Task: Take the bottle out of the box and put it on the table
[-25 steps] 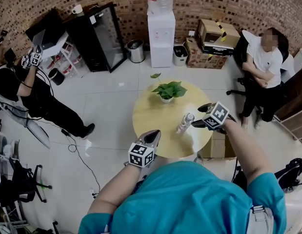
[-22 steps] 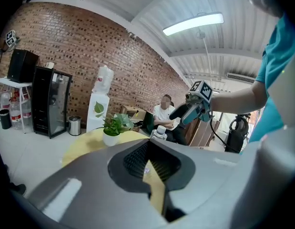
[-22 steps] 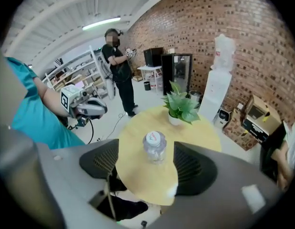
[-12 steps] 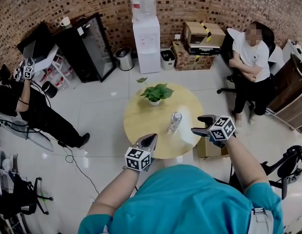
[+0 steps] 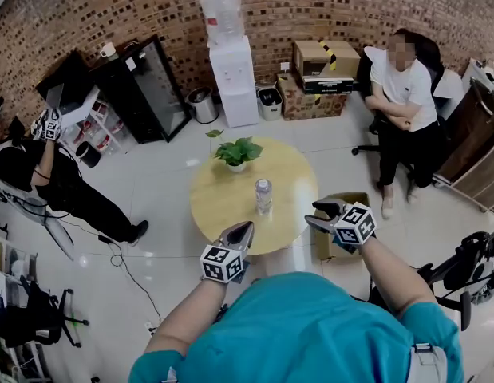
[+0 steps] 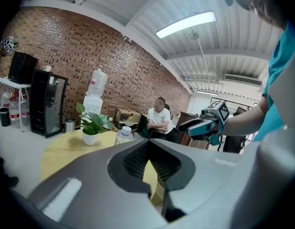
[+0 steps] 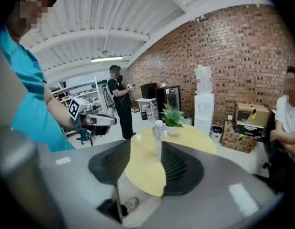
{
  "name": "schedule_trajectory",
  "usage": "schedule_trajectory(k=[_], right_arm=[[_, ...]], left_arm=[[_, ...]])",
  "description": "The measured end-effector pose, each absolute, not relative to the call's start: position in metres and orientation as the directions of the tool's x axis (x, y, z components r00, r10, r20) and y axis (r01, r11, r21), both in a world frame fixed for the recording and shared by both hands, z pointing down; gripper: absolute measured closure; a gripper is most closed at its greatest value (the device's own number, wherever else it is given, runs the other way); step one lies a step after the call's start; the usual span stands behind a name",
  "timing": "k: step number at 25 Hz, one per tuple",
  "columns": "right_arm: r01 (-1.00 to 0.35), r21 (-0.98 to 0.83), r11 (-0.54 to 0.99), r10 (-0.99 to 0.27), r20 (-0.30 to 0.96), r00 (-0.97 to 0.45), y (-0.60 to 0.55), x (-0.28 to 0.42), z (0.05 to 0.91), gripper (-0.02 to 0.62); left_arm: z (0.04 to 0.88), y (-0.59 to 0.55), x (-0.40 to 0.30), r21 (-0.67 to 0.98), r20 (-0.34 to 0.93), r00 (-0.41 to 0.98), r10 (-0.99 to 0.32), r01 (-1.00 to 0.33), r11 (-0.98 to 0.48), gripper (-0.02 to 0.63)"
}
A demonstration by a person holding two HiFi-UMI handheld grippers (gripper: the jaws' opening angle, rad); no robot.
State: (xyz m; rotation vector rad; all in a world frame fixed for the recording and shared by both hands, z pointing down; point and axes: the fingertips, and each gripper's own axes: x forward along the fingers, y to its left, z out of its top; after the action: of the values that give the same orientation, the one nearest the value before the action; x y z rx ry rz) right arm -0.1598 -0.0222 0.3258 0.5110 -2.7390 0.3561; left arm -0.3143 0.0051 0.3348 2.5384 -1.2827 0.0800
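Note:
A clear water bottle (image 5: 263, 196) stands upright on the round yellow table (image 5: 227, 206), in front of a potted plant (image 5: 236, 152). My left gripper (image 5: 246, 229) hovers at the table's near edge, jaws shut and empty. My right gripper (image 5: 318, 213) is off the table's right edge, above an open cardboard box (image 5: 348, 198) on the floor. Its jaws are closing with nothing between them. In the right gripper view the bottle (image 7: 158, 129) shows well beyond the right gripper (image 7: 146, 144). In the left gripper view the bottle (image 6: 122, 135) sits past the left gripper (image 6: 149, 140).
A water dispenser (image 5: 231, 70), a black fridge (image 5: 151, 86), a bin (image 5: 203, 104) and stacked cartons (image 5: 322, 74) line the brick wall. One person sits on a chair (image 5: 402, 94) at the right. Another person (image 5: 47, 166) stands at the left.
Both grippers have drawn back from the table toward me. The right gripper's jaws have narrowed. The bottle stays standing on the table.

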Motion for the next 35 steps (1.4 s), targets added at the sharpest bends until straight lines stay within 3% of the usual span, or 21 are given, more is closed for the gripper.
schedule_trajectory(k=[7,13,17,23,35], right_arm=[[-0.309,-0.132,0.942,-0.255,0.316,-0.914,0.036,-0.099,0.303,0.445],[-0.258,-0.135,0.957,-0.214,0.273,-0.938,0.082,-0.04,0.346,0.454],[-0.248,-0.147,0.958,-0.204,0.261,-0.944,0.111,-0.053,0.385,0.456],[-0.268,-0.153,0.951,-0.22,0.276,-0.936,0.166,-0.079,0.368,0.457],[-0.429,-0.196,0.882,-0.383,0.233,-0.894,0.284,-0.199,0.333,0.48]], left_arm=[[0.308,0.067,-0.235,0.247,0.16,0.533,-0.831,-0.836,-0.489,0.606],[0.335,0.124,-0.16,0.199,0.175,0.504,-0.846,-0.859,-0.471,0.606],[0.363,0.155,-0.174,0.185,0.17,0.496,-0.852,-0.865,-0.467,0.606],[0.34,0.207,-0.209,0.208,0.146,0.499,-0.854,-0.86,-0.467,0.606],[0.324,0.319,-0.362,0.218,0.131,0.627,-0.768,-0.774,-0.595,0.606]])
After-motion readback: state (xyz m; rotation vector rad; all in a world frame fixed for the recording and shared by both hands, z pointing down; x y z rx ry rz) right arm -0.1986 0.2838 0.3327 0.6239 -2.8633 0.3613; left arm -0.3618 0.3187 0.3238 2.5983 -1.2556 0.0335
